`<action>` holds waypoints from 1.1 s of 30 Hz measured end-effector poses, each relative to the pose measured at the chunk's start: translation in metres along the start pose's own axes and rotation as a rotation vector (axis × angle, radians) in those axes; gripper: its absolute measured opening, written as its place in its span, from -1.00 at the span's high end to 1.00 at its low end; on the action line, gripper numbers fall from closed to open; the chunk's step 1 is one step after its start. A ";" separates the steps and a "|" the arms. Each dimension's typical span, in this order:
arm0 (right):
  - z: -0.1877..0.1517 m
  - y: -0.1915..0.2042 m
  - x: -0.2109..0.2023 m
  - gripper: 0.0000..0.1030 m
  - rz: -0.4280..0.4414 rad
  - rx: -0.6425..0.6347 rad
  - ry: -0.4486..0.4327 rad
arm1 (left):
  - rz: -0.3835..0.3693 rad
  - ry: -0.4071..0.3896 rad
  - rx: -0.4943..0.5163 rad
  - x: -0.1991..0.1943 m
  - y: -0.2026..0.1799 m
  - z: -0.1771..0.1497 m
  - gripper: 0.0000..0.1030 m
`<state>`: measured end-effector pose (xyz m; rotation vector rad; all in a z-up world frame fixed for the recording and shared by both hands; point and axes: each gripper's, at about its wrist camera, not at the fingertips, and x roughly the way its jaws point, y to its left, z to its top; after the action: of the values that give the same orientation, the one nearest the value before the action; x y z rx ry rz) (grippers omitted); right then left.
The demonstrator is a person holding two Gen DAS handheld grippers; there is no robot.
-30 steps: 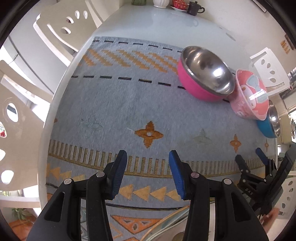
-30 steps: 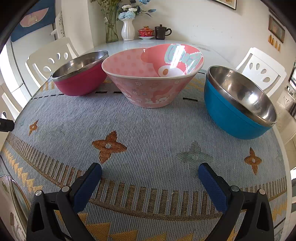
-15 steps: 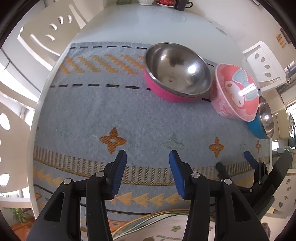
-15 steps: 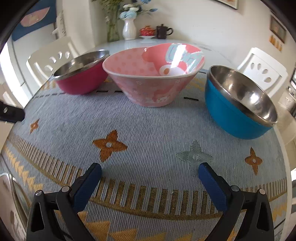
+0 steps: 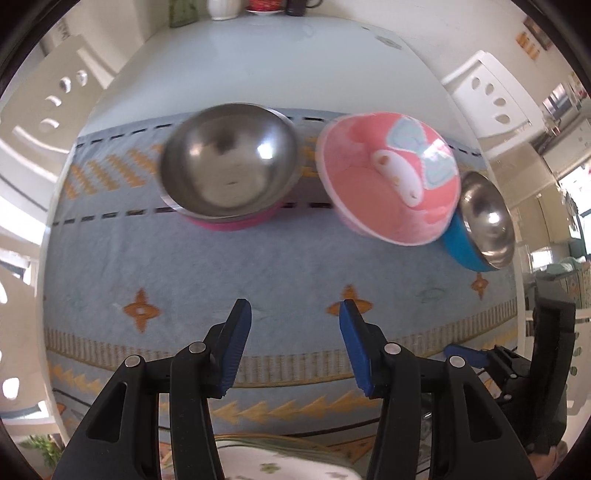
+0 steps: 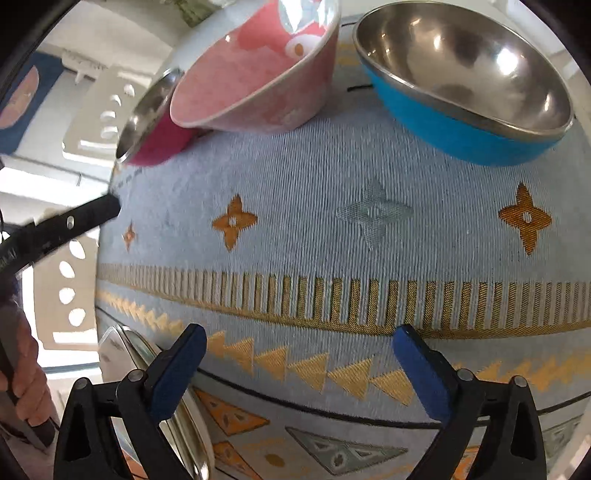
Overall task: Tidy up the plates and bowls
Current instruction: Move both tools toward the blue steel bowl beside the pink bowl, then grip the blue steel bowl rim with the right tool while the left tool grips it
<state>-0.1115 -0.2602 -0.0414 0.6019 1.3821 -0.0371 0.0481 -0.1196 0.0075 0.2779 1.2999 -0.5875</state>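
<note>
Three bowls stand in a row on the blue patterned mat (image 5: 258, 266): a steel bowl with a magenta outside (image 5: 229, 171), a pink cartoon bowl (image 5: 388, 173) and a steel bowl with a blue outside (image 5: 484, 221). They also show in the right wrist view: the magenta bowl (image 6: 151, 122), the pink bowl (image 6: 258, 74) and the blue bowl (image 6: 465, 81). My left gripper (image 5: 295, 343) is open and empty, above the mat short of the bowls. My right gripper (image 6: 295, 369) is open and empty near the mat's front. A plate (image 5: 280, 461) lies under the left gripper; its rim (image 6: 184, 424) shows by the right gripper's left finger.
The white round table (image 5: 258, 55) carries a vase (image 5: 221, 7), a red dish and a dark teapot at its far edge. White chairs (image 5: 487, 88) stand around it. The right gripper's body (image 5: 546, 350) shows at the right of the left wrist view.
The left gripper has swung right, so the bowls now sit centred ahead of it. The right gripper has risen and tilted, closer to the blue bowl. Both stay open.
</note>
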 end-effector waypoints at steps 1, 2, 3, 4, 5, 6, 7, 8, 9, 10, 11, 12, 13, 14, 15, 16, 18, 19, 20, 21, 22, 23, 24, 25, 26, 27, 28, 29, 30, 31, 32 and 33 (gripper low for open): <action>0.001 -0.001 0.000 -0.92 -0.006 0.008 0.001 | -0.004 0.001 0.010 0.001 -0.007 0.000 0.08; 0.001 -0.004 -0.004 -0.92 -0.005 0.025 -0.008 | -0.005 0.001 0.016 0.002 -0.011 0.000 0.08; 0.001 -0.007 -0.006 -0.92 0.001 0.035 -0.018 | -0.007 0.002 0.022 0.003 -0.016 0.000 0.08; 0.001 -0.009 -0.012 -0.92 0.001 0.035 -0.026 | -0.009 0.005 0.026 0.004 -0.021 0.000 0.08; 0.001 -0.010 -0.018 -0.92 -0.010 0.026 -0.037 | -0.010 0.007 0.029 0.004 -0.025 0.000 0.08; 0.001 -0.011 -0.024 -0.92 -0.022 0.018 -0.049 | -0.012 0.006 0.031 0.005 -0.029 0.000 0.08; 0.002 -0.012 -0.030 -0.92 -0.023 0.013 -0.057 | -0.016 0.005 0.035 0.005 -0.034 0.000 0.08; 0.003 -0.013 -0.036 -0.92 -0.020 0.008 -0.067 | -0.019 0.004 0.039 0.005 -0.037 0.000 0.08; 0.004 -0.014 -0.042 -0.92 -0.015 0.004 -0.080 | -0.023 0.001 0.042 0.004 -0.042 0.001 0.08; 0.006 -0.015 -0.048 -0.92 -0.012 -0.001 -0.090 | -0.029 -0.001 0.042 0.005 -0.046 0.002 0.08; 0.009 -0.018 -0.054 -0.92 -0.024 -0.005 -0.092 | -0.037 -0.002 0.040 0.005 -0.050 0.003 0.08; 0.012 -0.021 -0.060 -0.92 -0.043 -0.009 -0.089 | -0.045 -0.004 0.035 0.006 -0.053 0.004 0.08; 0.014 -0.022 -0.064 -0.92 -0.058 -0.014 -0.089 | -0.051 -0.004 0.028 0.007 -0.057 0.006 0.08; 0.017 -0.025 -0.069 -0.92 -0.059 -0.018 -0.089 | -0.058 -0.004 0.022 0.007 -0.060 0.007 0.08; 0.019 -0.028 -0.073 -0.92 -0.046 -0.017 -0.087 | -0.069 -0.004 0.015 0.008 -0.064 0.009 0.08; 0.020 -0.033 -0.079 -0.92 -0.032 -0.012 -0.089 | -0.079 -0.004 0.008 0.008 -0.068 0.011 0.08; 0.025 -0.041 -0.095 -0.92 -0.042 -0.012 -0.106 | -0.101 -0.009 -0.008 0.007 -0.076 0.016 0.08; 0.027 -0.046 -0.103 -0.92 -0.056 -0.012 -0.117 | -0.111 -0.012 -0.015 0.006 -0.080 0.018 0.06; 0.027 -0.050 -0.107 -0.92 -0.062 -0.008 -0.126 | -0.120 -0.016 -0.021 0.005 -0.084 0.020 0.01; 0.030 -0.057 -0.113 -0.92 -0.065 0.003 -0.141 | -0.130 -0.022 -0.028 0.005 -0.088 0.023 -0.12; 0.033 -0.064 -0.116 -0.92 -0.070 0.015 -0.147 | -0.141 -0.029 -0.033 0.004 -0.091 0.025 -0.18; 0.037 -0.067 -0.116 -0.92 -0.078 0.024 -0.148 | -0.148 -0.036 -0.036 0.005 -0.096 0.027 -0.19; 0.041 -0.073 -0.117 -0.92 -0.087 0.035 -0.151 | -0.150 -0.038 -0.034 0.005 -0.100 0.029 -0.19; 0.047 -0.076 -0.115 -0.92 -0.089 0.042 -0.160 | -0.148 -0.040 -0.032 0.007 -0.105 0.031 -0.19; 0.052 -0.082 -0.115 -0.92 -0.086 0.051 -0.167 | -0.143 -0.040 -0.029 0.010 -0.109 0.033 -0.19; 0.056 -0.085 -0.115 -0.92 -0.082 0.058 -0.169 | -0.141 -0.036 -0.027 0.013 -0.113 0.035 -0.19; 0.061 -0.091 -0.114 -0.92 -0.076 0.070 -0.176 | -0.143 -0.030 -0.028 0.018 -0.117 0.036 -0.19; 0.065 -0.094 -0.114 -0.92 -0.071 0.079 -0.186 | -0.150 -0.025 -0.029 0.022 -0.121 0.037 -0.19; 0.068 -0.099 -0.114 -0.92 -0.067 0.090 -0.193 | -0.156 -0.022 -0.030 0.025 -0.123 0.038 -0.19; 0.073 -0.105 -0.111 -0.92 -0.058 0.107 -0.194 | -0.158 -0.019 -0.031 0.029 -0.126 0.040 -0.19; 0.077 -0.108 -0.108 -0.92 -0.047 0.115 -0.194 | -0.157 -0.014 -0.034 0.034 -0.130 0.041 -0.16; 0.079 -0.111 -0.105 -0.92 -0.036 0.123 -0.195 | -0.146 -0.009 -0.042 0.037 -0.131 0.042 -0.14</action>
<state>-0.1026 -0.4212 0.0193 0.6576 1.2074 -0.2060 0.0158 -0.2577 -0.0004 0.1459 1.3299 -0.6832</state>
